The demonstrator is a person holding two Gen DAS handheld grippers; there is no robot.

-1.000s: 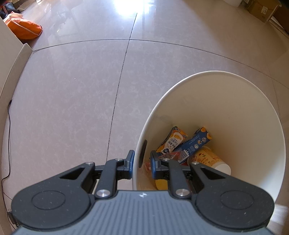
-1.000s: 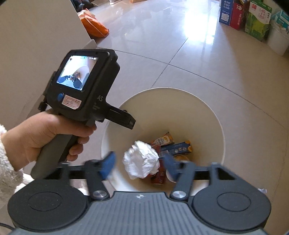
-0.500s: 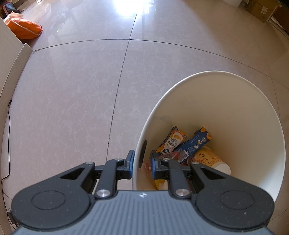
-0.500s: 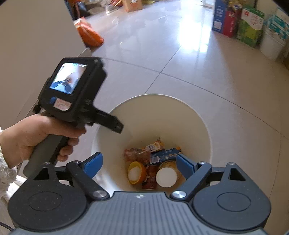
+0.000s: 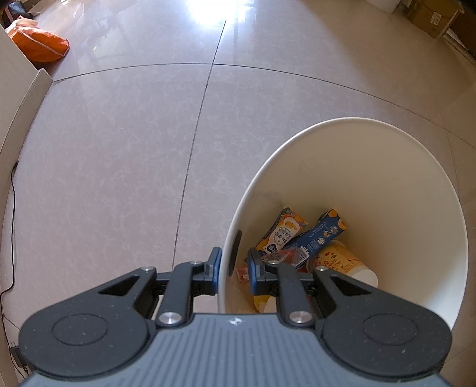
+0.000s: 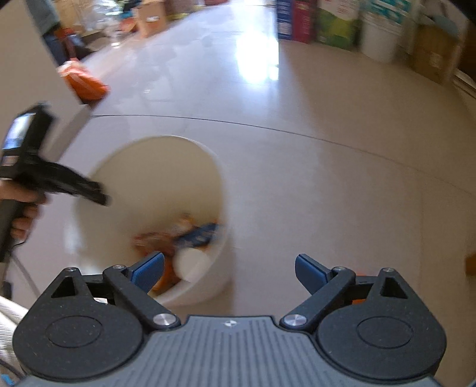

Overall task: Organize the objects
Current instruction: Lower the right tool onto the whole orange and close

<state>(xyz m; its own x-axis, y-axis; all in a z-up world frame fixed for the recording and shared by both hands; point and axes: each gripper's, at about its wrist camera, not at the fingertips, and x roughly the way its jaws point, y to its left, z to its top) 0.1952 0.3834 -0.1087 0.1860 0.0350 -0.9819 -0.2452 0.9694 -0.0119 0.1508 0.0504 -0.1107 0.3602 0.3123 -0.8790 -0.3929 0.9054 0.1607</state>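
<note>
A white bin (image 5: pixel 386 190) stands on the tiled floor. It holds snack packets, a blue carton (image 5: pixel 322 235) and an orange cup (image 5: pixel 342 262). My left gripper (image 5: pixel 233 268) is shut on the bin's near rim, one finger outside and one inside. In the right wrist view the bin (image 6: pixel 142 166) is at the left, blurred, with the left gripper's body (image 6: pixel 32 166) over its edge. My right gripper (image 6: pixel 229 269) is open and empty, above the floor just right of the bin.
An orange bag (image 5: pixel 35 47) lies on the floor at the far left beside a white panel (image 5: pixel 17 98). Boxes and buckets (image 6: pixel 357 26) line the far wall. A black cable (image 5: pixel 12 226) runs along the left edge.
The crumpled white paper left my right gripper and fell into the bin. The right gripper opened wide and swung up and to the right. The left gripper stayed on the rim.
</note>
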